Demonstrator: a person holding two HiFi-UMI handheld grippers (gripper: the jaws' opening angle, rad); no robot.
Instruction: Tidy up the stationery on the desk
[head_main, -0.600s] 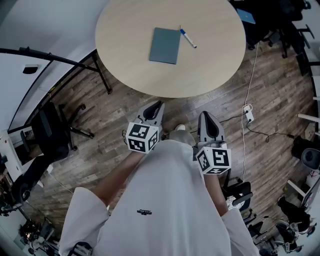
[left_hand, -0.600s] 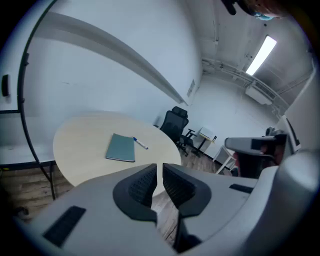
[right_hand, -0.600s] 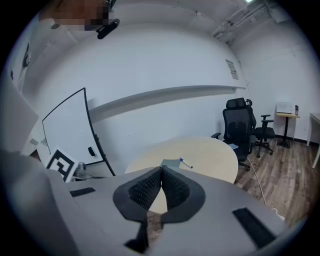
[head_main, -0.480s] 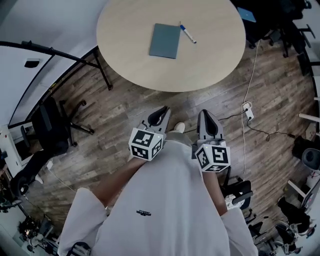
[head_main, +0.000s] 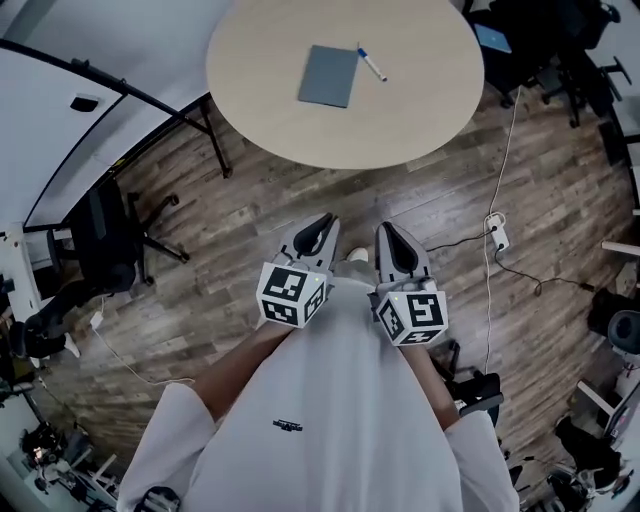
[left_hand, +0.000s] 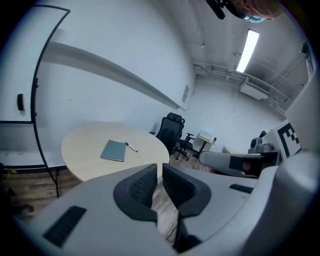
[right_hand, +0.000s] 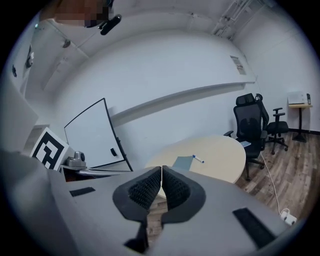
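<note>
The person is holding the left gripper and the right gripper side by side, close in front of the body, both pointing a little downward over the wooden floor. The right gripper's jaws are pressing flat against each other with nothing in them. The left gripper's jaws are standing all but together, with only a thin slit showing between the pads, and they too are gripping nothing.

Well ahead of both tools, across a stretch of floor, the round table is standing. A grey-blue notebook is lying flat near its middle, and a pen with a blue cap is lying just beside the notebook's right edge, slanted and apart from it. Neither gripper is reaching the table or touching the stationery.

Off to the right, a power strip is lying on the floor with its cable trailing.
</note>
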